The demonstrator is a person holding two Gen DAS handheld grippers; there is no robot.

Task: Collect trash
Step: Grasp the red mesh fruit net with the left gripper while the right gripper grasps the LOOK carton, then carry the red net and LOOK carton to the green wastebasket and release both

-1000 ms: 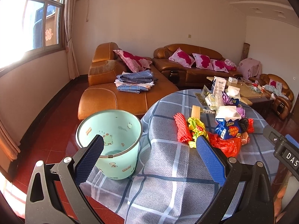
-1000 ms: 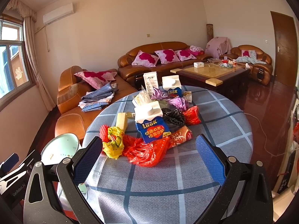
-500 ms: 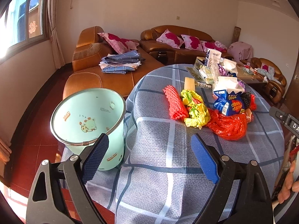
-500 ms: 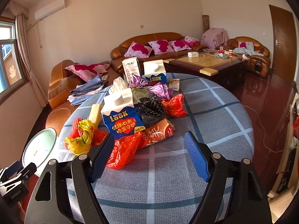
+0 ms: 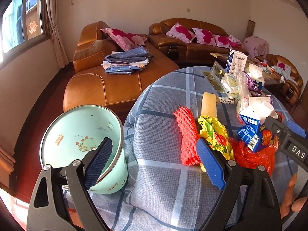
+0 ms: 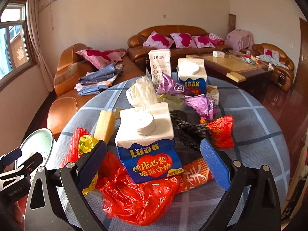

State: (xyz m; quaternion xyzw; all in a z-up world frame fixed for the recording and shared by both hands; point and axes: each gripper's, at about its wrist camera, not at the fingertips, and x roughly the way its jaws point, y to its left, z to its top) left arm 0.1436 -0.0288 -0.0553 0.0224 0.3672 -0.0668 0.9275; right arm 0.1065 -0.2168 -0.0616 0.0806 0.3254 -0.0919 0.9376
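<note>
Above the table [image 6: 259,119], both grippers tilt downward, open.

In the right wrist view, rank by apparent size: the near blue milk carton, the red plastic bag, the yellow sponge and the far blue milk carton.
1. Red plastic bag and near blue milk carton: alike, both close to the camera, so unranked.
2. Far blue milk carton: looks smaller, though distance may account for that.
3. Yellow sponge.

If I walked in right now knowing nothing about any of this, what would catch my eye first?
Probably the heap of bright litter on the checked round table: a blue-and-white LOOK carton upright in front, on a crumpled red plastic bag. Beside the table stands a mint-green bin with cartoon prints. Two open grippers, left and right, point at it all.
</note>
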